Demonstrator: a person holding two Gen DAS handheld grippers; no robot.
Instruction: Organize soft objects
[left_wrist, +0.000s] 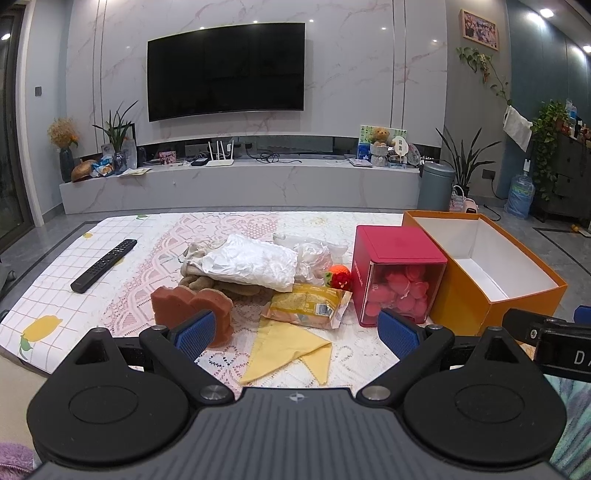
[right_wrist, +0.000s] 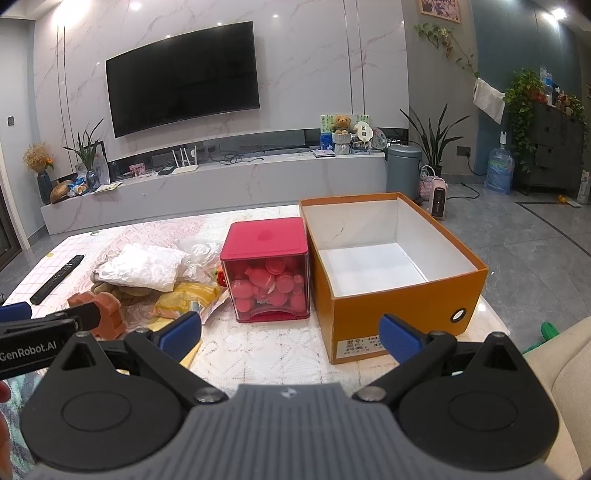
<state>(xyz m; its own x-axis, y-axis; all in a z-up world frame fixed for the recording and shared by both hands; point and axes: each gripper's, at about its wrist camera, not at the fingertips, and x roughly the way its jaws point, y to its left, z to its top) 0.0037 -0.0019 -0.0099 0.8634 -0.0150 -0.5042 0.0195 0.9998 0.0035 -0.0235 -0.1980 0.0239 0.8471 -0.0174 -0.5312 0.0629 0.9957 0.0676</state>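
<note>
The orange box (right_wrist: 391, 295) stands open and bare inside, so sorting looks not yet begun; this reads as the approach before a first pick. Left of the box sits the red container (left_wrist: 397, 275), and further left the heap of soft things: crumpled white bag (left_wrist: 251, 264), scalloped brown sponge (left_wrist: 194, 310), yellow packet (left_wrist: 308, 304), flat yellow cloth (left_wrist: 291, 350). The left gripper (left_wrist: 295, 330) and right gripper (right_wrist: 291, 332) both gape wide, holding nothing. Next, I judge, one lowers over a soft piece.
</note>
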